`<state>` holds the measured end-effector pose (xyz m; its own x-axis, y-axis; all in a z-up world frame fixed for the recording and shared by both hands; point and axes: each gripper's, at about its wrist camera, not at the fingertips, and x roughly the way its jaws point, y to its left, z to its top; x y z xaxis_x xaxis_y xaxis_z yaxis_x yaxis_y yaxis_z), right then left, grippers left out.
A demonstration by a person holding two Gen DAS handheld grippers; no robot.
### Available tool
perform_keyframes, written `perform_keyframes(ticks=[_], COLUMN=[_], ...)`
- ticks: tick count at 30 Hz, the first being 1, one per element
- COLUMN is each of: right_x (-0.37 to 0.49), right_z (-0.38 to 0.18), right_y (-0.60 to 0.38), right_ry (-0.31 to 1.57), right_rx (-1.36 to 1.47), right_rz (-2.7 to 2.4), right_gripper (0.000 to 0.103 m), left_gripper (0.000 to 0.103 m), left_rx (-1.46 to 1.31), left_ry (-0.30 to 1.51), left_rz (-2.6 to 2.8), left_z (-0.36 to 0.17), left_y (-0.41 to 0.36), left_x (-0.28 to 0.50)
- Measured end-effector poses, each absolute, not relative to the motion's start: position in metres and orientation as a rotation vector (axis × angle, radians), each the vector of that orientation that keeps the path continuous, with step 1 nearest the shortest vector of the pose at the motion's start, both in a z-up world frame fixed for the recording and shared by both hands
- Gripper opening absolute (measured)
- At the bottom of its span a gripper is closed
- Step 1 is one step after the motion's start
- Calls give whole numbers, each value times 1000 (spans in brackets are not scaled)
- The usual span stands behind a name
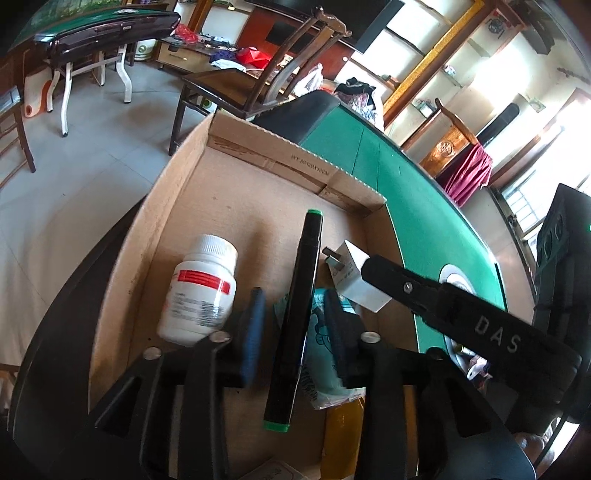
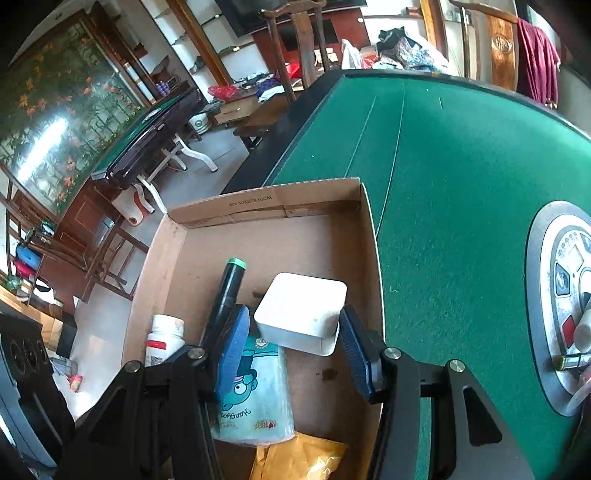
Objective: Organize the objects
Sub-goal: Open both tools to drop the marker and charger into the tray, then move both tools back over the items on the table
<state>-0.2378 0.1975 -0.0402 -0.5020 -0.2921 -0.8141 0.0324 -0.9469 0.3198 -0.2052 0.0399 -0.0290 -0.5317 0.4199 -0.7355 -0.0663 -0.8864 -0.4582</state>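
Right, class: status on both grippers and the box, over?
Left gripper open around marker. Right gripper shut on charger, over box. Bottle, tissues beside; nothing blocking.

Pale tiled floor (image 1: 74,184) is seen. A second green-topped table (image 1: 92,26), wooden chairs (image 1: 258,85), and wall shelving (image 1: 424,48) are noted. Daylight is admitted through a window (image 1: 521,206).

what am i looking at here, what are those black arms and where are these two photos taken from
A person holds two tongs, each carrying a wide-angle camera looking along its fingers. One picture is from the left tongs, the other from the right tongs. On the green table sits a cardboard box with a white bottle, a tissue pack and a yellow packet. The right tongs grip a white charger; a black marker lies loose between the open left tongs.
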Motion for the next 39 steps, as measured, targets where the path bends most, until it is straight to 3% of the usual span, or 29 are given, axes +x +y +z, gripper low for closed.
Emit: perform_keyframes(ticks=[8,16,21,26,34,39], right_x=[-198,-109,-58,-13,16,22], right_z=[-17,10,9,3,-28,-33], right_y=[229,287,357,424,482,497], right_ry=[-548,-499,-563,-685,-903,-1001], right_rx=[1281,1101,1074,1057,1024,1004], right_rz=[-2550,-2633,-2718,-2807,-2782,-2735], right_gripper=[52,52,52,52,52,52], left_gripper=[37,37,49,49,49,49], left_rx=[-1183,-1004,-964,-1037,-914,-839], left_ry=[-507,-343,-190,-98,366,502], left_rz=[2475,2410,2224,1906,1712,1651], left_z=[-7,16,21,14,6,0], left_y=[48,85,134,203,302,318], left_x=[-193,-171,-150,-112,-30,-29])
